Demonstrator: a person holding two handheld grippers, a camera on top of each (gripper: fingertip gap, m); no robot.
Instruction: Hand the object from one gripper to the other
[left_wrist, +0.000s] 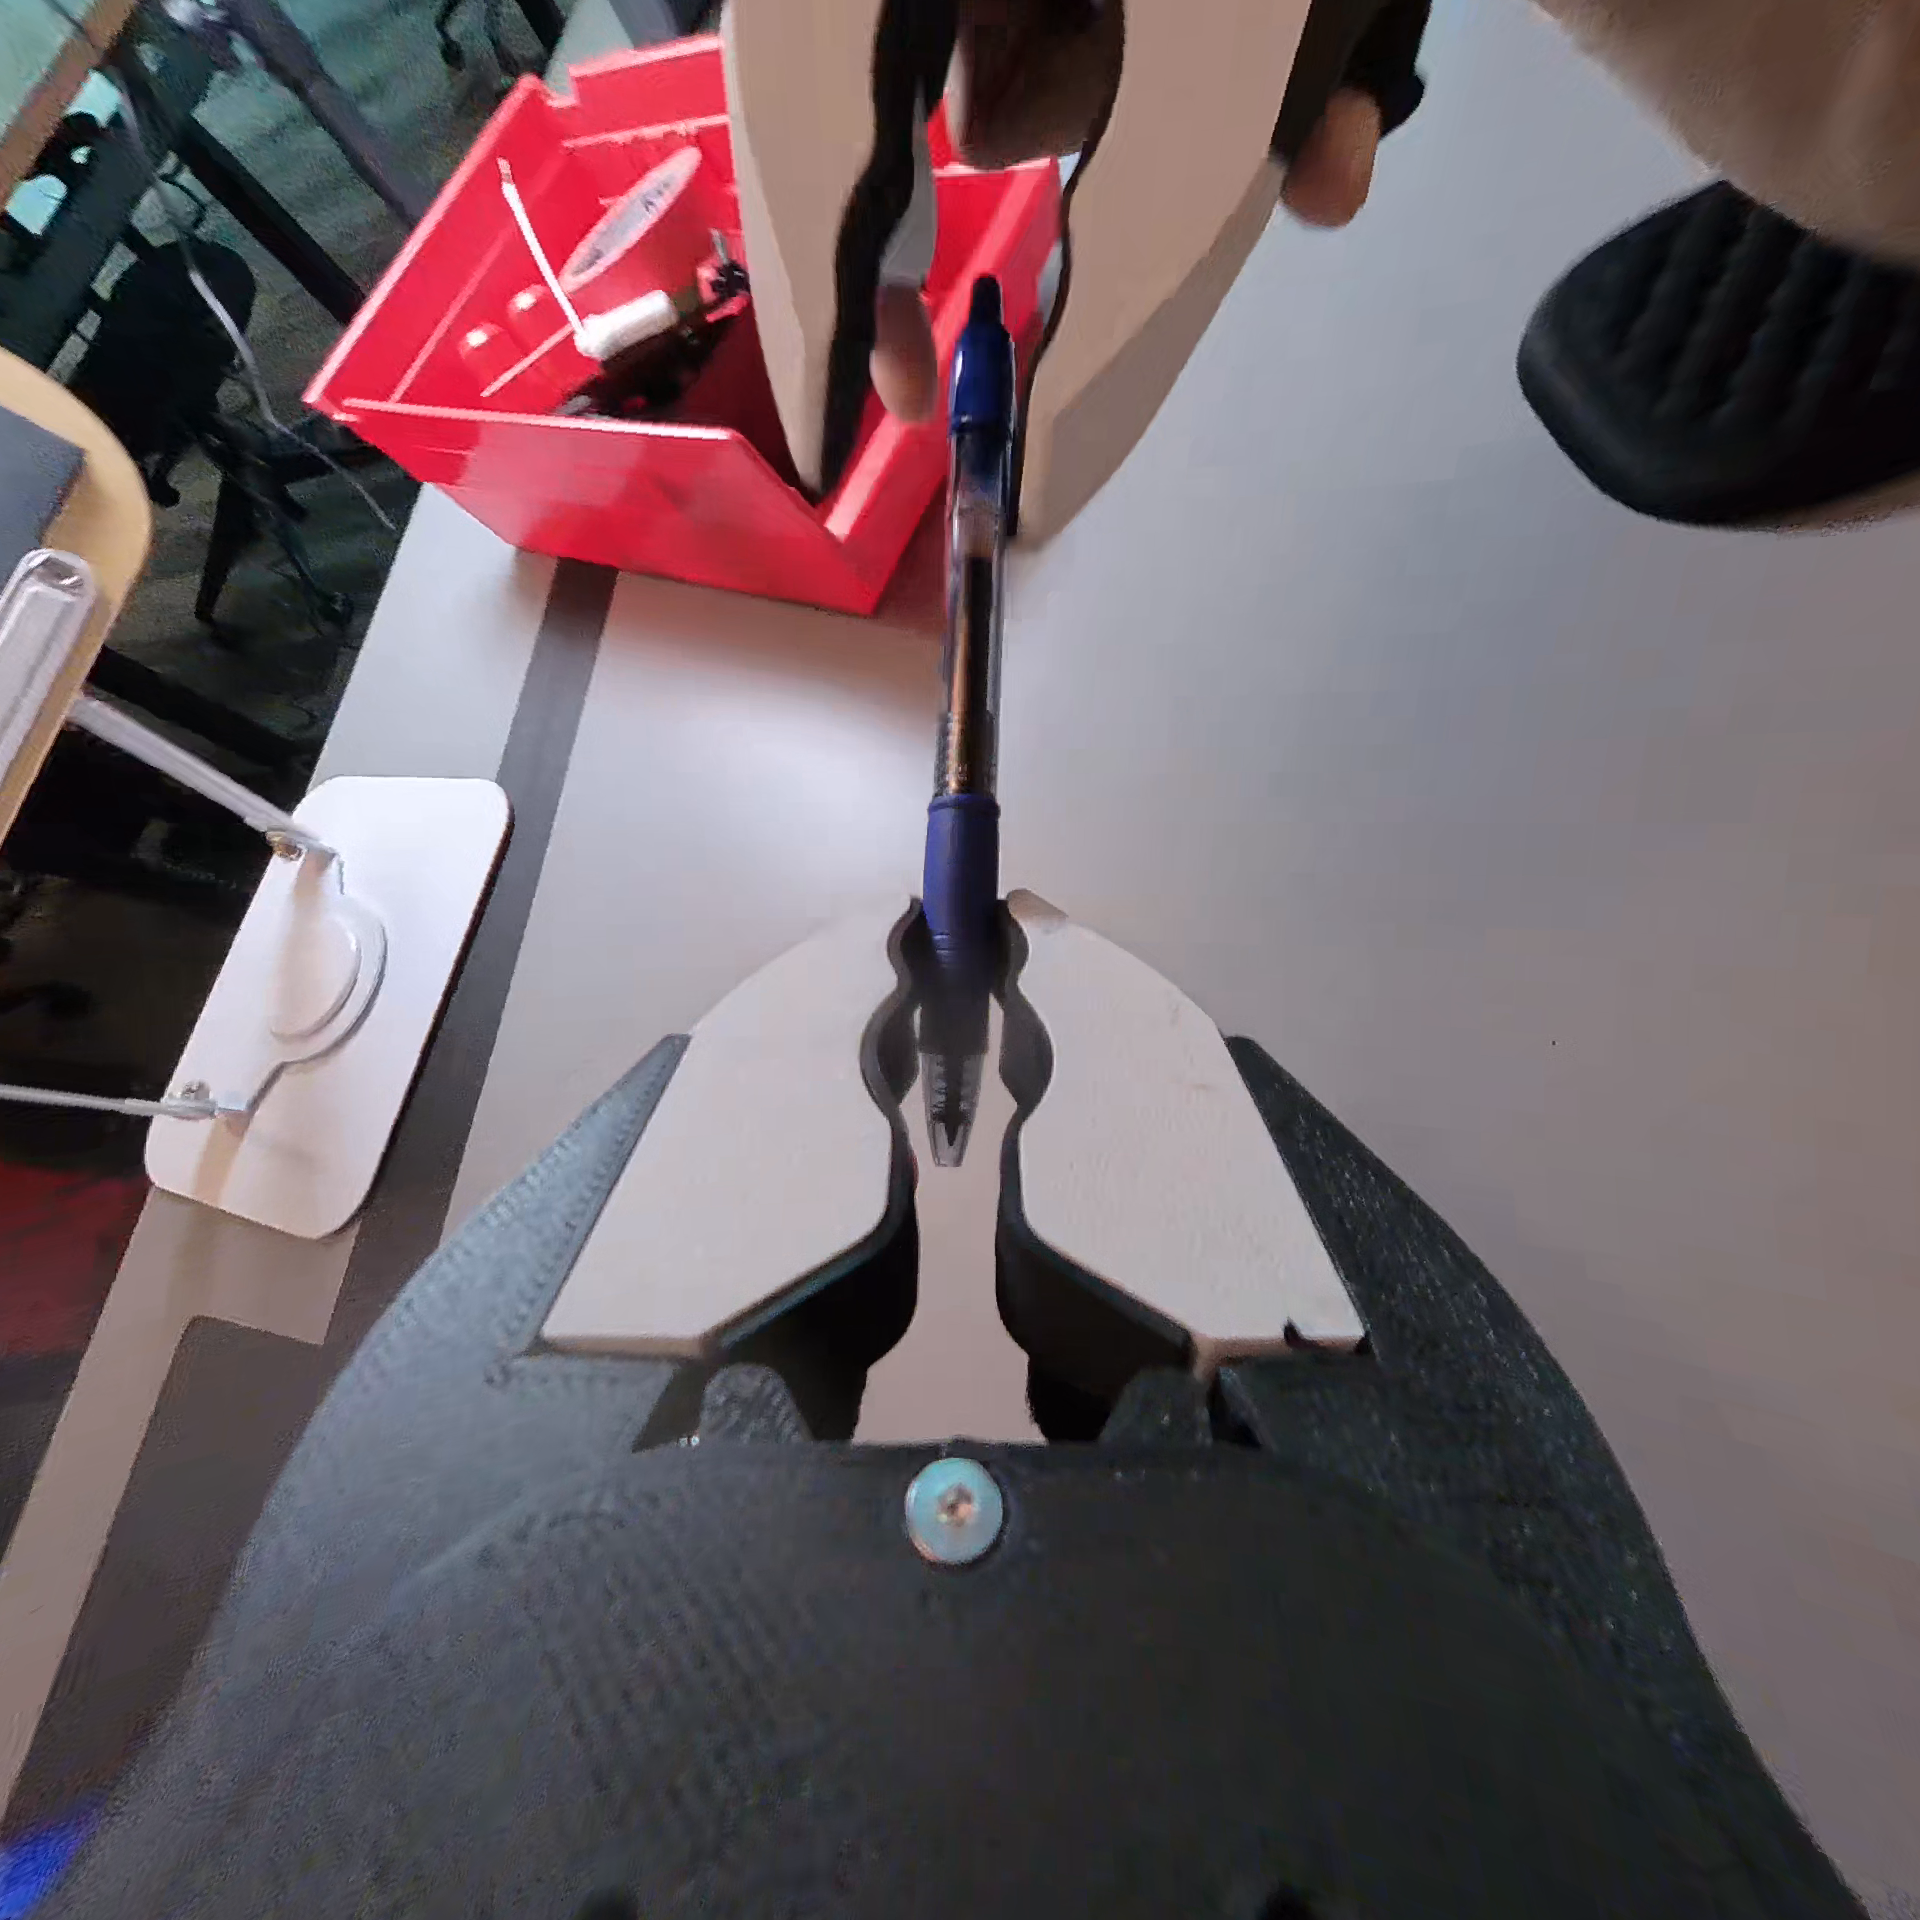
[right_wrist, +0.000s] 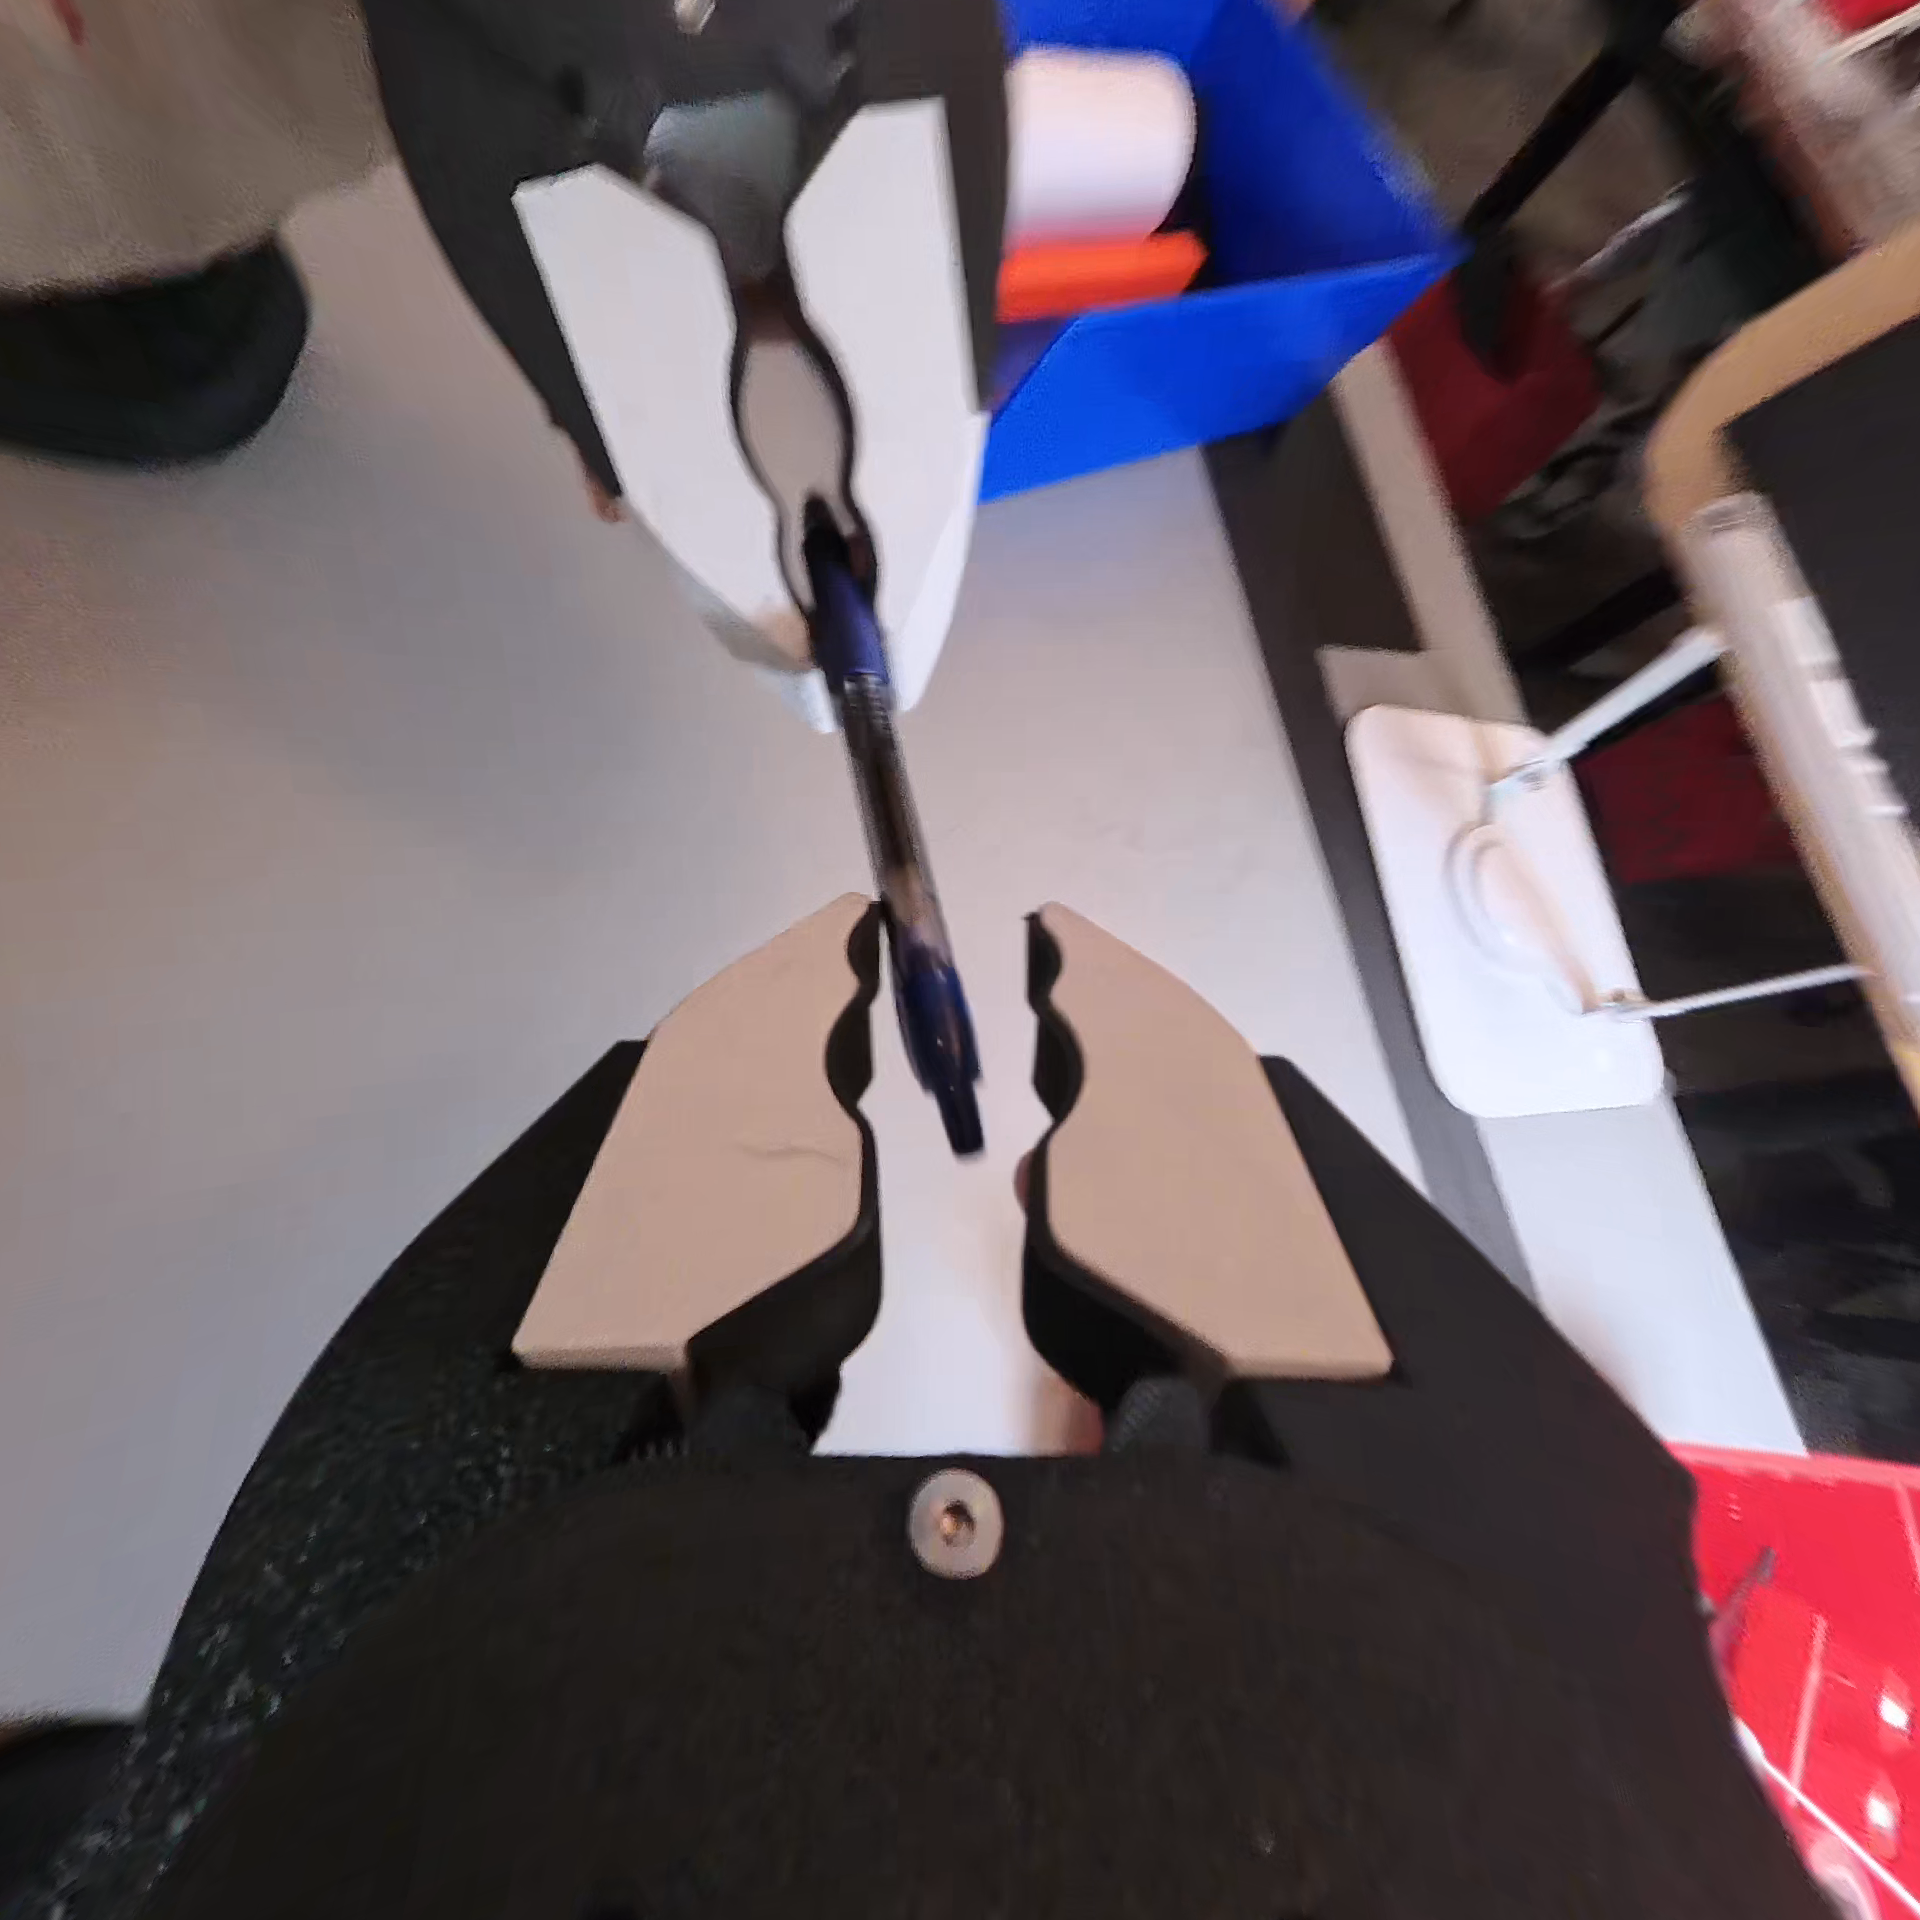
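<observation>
grey table (left_wrist: 1351, 779) | red bin (left_wrist: 644, 488) on it | blue bin (right_wrist: 1226, 364)

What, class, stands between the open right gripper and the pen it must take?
Nothing visible. The left gripper is shut on the pen near its tip. The pen's other end already lies between the right gripper's open fingers, with a gap beside it and only table behind.

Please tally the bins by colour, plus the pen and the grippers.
Red bin: 1
Blue bin: 1
Pen: 1
Grippers: 2, left gripper shut on the pen, right gripper open around its far end
Total: 5
</observation>
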